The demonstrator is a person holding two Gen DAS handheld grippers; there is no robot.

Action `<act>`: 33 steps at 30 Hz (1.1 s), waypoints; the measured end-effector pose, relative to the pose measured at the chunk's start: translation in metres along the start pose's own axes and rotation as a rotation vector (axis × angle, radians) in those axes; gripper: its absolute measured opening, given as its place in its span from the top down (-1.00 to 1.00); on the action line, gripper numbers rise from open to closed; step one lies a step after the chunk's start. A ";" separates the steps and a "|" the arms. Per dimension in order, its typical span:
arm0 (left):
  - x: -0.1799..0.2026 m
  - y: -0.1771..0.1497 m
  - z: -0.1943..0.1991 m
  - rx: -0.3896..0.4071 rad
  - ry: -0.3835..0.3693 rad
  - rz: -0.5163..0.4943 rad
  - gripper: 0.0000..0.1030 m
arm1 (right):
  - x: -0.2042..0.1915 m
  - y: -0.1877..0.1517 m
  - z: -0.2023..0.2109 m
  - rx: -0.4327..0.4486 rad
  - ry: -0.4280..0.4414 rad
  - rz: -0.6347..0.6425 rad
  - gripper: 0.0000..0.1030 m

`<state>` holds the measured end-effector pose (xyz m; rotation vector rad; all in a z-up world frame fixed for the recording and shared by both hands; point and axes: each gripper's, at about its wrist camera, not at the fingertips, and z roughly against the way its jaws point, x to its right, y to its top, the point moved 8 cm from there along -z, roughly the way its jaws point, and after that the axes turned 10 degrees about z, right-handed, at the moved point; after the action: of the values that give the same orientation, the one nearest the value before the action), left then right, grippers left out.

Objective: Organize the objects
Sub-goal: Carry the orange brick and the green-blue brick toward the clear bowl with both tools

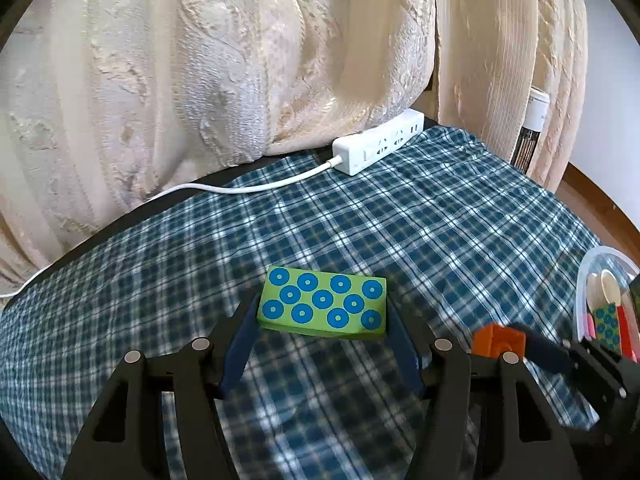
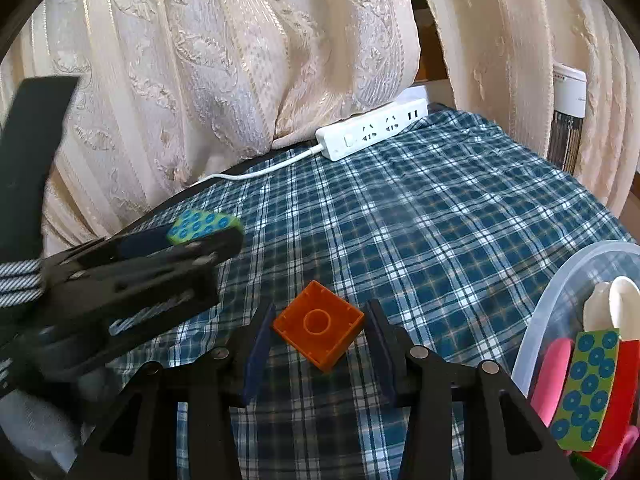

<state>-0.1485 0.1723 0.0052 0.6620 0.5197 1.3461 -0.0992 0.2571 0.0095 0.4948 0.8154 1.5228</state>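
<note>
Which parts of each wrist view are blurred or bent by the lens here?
Left wrist view: green block sharp, right gripper and orange brick soft; tablecloth bows with fisheye.
Right wrist view: left gripper motion-smeared, brick crisp.

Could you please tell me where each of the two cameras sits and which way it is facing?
Left wrist: rides behind the left gripper, looking along its fingers at the green block between them; the right gripper shows at right.
Right wrist: rides behind the right gripper, looking at the orange brick between its fingers; the left gripper shows at left.
Shared: checked cloth, power strip, curtain, plastic tub.
</note>
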 end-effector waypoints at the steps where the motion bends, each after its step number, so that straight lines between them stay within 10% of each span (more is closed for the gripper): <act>1: -0.001 -0.002 0.005 0.003 0.001 0.002 -0.22 | 0.000 0.000 0.000 0.002 -0.004 0.002 0.07; 33: 0.013 -0.034 0.077 0.057 -0.080 0.012 -0.22 | 0.000 -0.032 0.088 0.082 -0.033 -0.013 0.07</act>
<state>-0.0695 0.1716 0.0367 0.7633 0.4912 1.3139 -0.0136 0.2742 0.0436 0.5726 0.8567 1.4702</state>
